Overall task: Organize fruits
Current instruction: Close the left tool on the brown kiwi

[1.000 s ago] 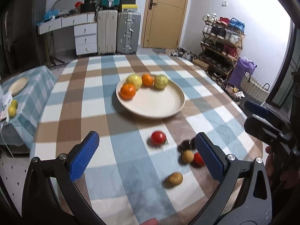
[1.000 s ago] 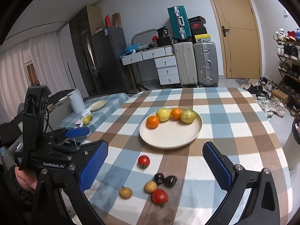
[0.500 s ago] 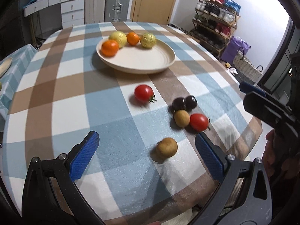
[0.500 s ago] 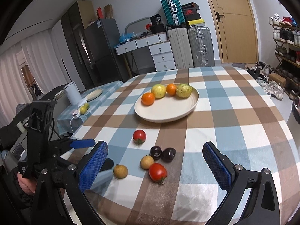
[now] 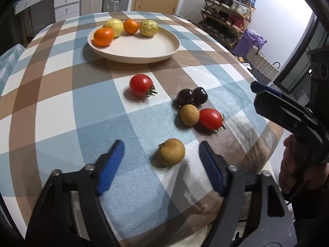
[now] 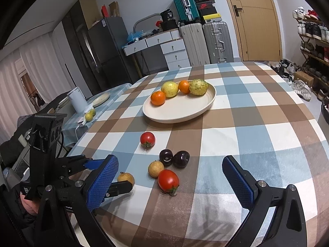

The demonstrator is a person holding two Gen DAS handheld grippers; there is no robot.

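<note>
Blue-padded left tool (image 5: 160,154) has just been closing, its pads flanking a brown fruit (image 5: 171,152) on the checked surface (image 5: 61,111) without touching it. Right tool (image 6: 170,177) stands wide apart, empty, above a tomato (image 6: 168,180). Beyond sits the plate (image 5: 144,50) with oranges.

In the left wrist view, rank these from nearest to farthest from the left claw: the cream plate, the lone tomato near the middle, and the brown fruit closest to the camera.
1. Brown fruit, between the left claw pads, not yet pinched.
2. Lone tomato, mid-table, beyond the claw.
3. Cream plate, at the far end, holding citrus.
</note>
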